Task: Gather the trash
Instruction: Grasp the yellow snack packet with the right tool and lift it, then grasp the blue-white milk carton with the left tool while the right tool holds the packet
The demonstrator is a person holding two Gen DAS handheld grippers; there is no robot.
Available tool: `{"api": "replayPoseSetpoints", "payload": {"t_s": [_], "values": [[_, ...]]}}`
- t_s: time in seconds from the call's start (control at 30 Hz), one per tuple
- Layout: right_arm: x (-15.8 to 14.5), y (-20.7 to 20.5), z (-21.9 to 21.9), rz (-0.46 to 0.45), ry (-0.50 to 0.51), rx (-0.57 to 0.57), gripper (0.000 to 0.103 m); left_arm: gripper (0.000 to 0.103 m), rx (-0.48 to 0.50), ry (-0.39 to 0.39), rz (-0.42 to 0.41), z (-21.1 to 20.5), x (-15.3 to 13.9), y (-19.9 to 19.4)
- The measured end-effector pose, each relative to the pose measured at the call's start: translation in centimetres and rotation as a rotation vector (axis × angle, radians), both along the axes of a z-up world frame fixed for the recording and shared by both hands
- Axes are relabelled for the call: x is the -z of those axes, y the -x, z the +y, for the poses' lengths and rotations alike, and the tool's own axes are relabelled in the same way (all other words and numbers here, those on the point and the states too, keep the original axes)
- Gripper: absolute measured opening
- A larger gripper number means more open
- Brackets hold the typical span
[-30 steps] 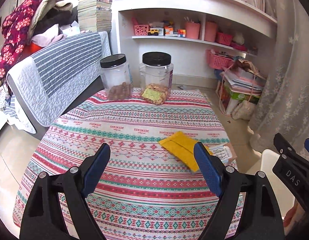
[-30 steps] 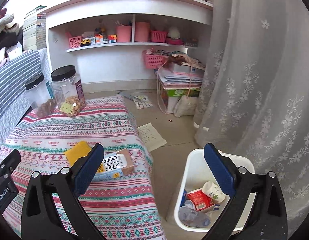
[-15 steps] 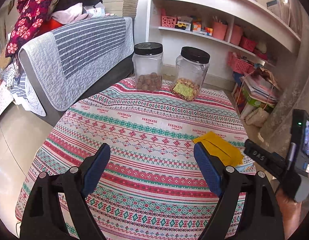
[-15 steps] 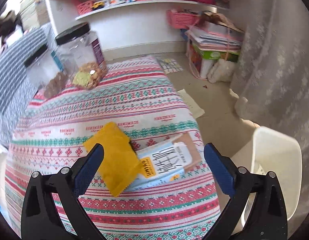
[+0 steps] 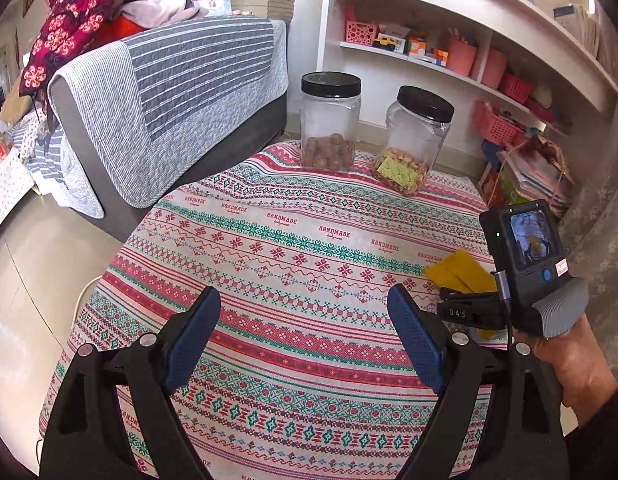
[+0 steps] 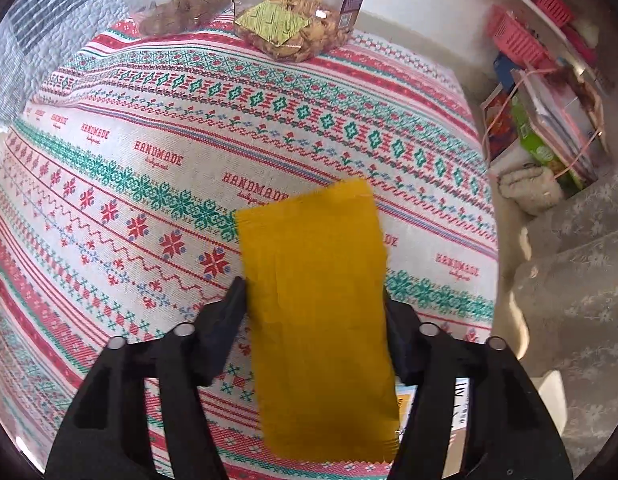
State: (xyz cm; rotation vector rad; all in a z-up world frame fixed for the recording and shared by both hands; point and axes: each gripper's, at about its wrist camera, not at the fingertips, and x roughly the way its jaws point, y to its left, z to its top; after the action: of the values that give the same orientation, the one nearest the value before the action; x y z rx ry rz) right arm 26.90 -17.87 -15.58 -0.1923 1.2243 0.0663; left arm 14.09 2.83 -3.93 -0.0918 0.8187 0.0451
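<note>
Left wrist view: the left gripper point(image 5: 305, 336) hovers over the patterned tablecloth point(image 5: 269, 264) with its jaws spread wide and nothing between them. At 3 o'clock the right gripper point(image 5: 465, 312) bears down on the yellow cloth point(image 5: 457, 270) near the table's edge.

Right wrist view: the right gripper point(image 6: 313, 308) has just been closing, its 2 jaws flanking the yellow cloth point(image 6: 313, 300); whether they pinch it I cannot tell. The cloth's long axis runs from 6 to 12 o'clock, its far end pointing toward 2 jars point(image 6: 293, 36). It partly covers a printed box point(image 6: 461, 408) at 5 o'clock. Risk: thin fabric may slip free, or the box may be dragged off.
</note>
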Motion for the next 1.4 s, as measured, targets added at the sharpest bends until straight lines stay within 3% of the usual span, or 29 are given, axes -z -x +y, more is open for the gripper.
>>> {"api": "replayPoseSetpoints", "payload": {"t_s": [0.03,0.07,0.23,0.53,0.67,1.0,1.17,1.4], "values": [[-0.2,-0.1,-0.2,-0.005,-0.018,0.003,0.026,0.083,0.003,0.005,0.005,0.0,0.1,0.0],[-0.3,0.1,-0.3,-0.009,-0.024,0.003,0.009,0.083,0.006,0.01,0.011,-0.1,0.2,-0.1],[-2.6,2.0,-1.0,-0.099,-0.089,0.009,0.003,0.083,0.016,0.021,0.027,-1.0,0.7,-0.4],[-10.3,8.9,-6.7,-0.32,-0.241,0.185,0.002,0.083,0.105,0.005,0.06,-5.9,1.7,-1.1],[-12.5,12.7,-10.7,-0.389,-0.302,0.295,0.002,0.083,0.247,-0.045,0.067,-10.1,2.8,-1.3],[-12.9,16.5,-16.9,-0.401,-0.356,0.393,0.002,0.083,0.591,-0.225,0.131,-21.3,7.8,-2.9],[-13.1,17.4,-19.0,-0.402,-0.398,0.431,0.003,0.083,0.693,-0.347,0.136,-25.8,9.2,-4.4],[-13.4,18.0,-19.6,-0.403,-0.429,0.438,0.003,0.083,0.817,-0.489,0.233,-30.0,11.4,-6.5]]}}
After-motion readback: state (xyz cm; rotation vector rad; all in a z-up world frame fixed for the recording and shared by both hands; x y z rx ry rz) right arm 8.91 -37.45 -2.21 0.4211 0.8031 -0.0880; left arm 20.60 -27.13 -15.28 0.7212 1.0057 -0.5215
